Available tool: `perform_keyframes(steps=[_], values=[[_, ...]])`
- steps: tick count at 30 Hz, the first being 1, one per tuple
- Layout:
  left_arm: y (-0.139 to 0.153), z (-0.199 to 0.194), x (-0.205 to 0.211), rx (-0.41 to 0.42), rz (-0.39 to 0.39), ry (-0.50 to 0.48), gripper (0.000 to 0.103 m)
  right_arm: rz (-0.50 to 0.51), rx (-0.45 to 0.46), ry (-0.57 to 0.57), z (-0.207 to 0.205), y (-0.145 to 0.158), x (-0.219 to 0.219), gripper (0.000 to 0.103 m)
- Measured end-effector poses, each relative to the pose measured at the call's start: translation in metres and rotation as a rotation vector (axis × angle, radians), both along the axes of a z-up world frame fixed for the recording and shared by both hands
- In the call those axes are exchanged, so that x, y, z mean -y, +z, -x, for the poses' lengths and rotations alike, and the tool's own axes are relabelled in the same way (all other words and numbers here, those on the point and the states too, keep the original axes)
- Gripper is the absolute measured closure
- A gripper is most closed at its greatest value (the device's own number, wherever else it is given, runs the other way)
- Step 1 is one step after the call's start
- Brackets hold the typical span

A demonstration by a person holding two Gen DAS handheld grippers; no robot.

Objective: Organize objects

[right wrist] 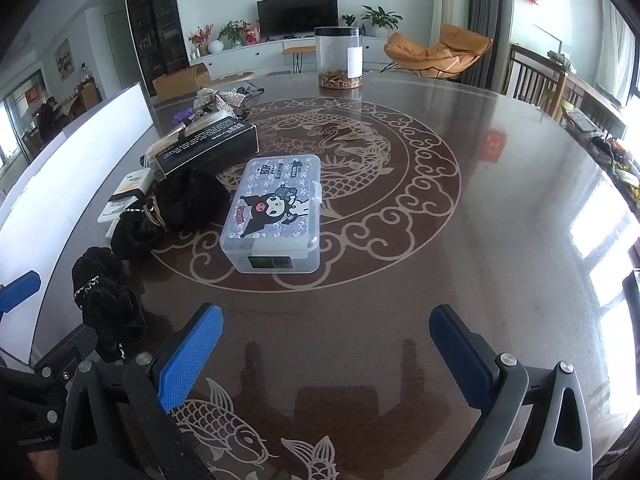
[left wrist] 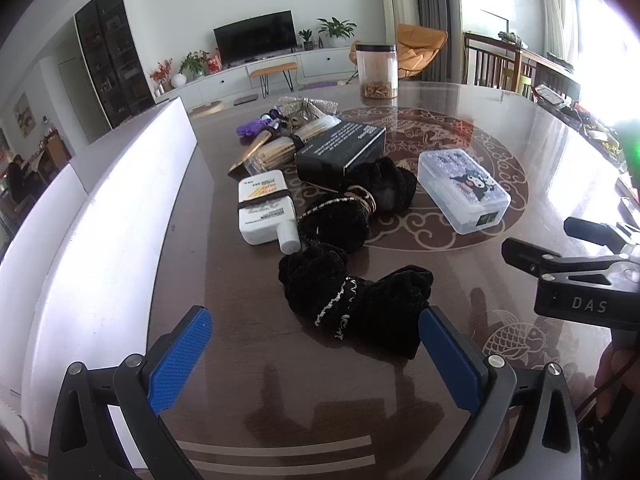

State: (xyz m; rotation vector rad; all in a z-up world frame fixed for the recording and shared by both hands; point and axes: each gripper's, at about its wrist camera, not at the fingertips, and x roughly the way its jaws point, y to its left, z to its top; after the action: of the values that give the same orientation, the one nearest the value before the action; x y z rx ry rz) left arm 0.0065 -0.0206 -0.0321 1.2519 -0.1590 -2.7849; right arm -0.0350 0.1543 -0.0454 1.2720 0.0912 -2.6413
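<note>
Our left gripper [left wrist: 316,356] and right gripper [right wrist: 326,352] hold their jaws wide apart, empty. The scrunchie [left wrist: 356,300] at 12 o'clock could slip if we pinch only fluff.

Between your right jaws lies bare table [right wrist: 400,320]; the clear box [right wrist: 272,220] stands ahead-left. Black scrunchies [left wrist: 352,304] crowd ahead of your left jaws

A scrunchie [left wrist: 352,304] is seen just ahead of the left fingers [left wrist: 180,360]. A lidded box [right wrist: 276,216] is placed well ahead of the right fingers [right wrist: 192,356], with a jar [right wrist: 339,58] far behind it.
</note>
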Motion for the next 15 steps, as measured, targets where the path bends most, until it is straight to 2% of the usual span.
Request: perform_keyframes(steps=[8, 15], values=[[0.011, -0.002, 0.005, -0.016, -0.013, 0.002, 0.0, 0.0, 0.023, -0.008, 0.003, -0.004, -0.001, 0.0], [0.01, -0.01, 0.01, 0.013, -0.007, -0.019, 0.0, 0.01, 0.026, -0.018, 0.004, -0.004, -0.003, 0.0]])
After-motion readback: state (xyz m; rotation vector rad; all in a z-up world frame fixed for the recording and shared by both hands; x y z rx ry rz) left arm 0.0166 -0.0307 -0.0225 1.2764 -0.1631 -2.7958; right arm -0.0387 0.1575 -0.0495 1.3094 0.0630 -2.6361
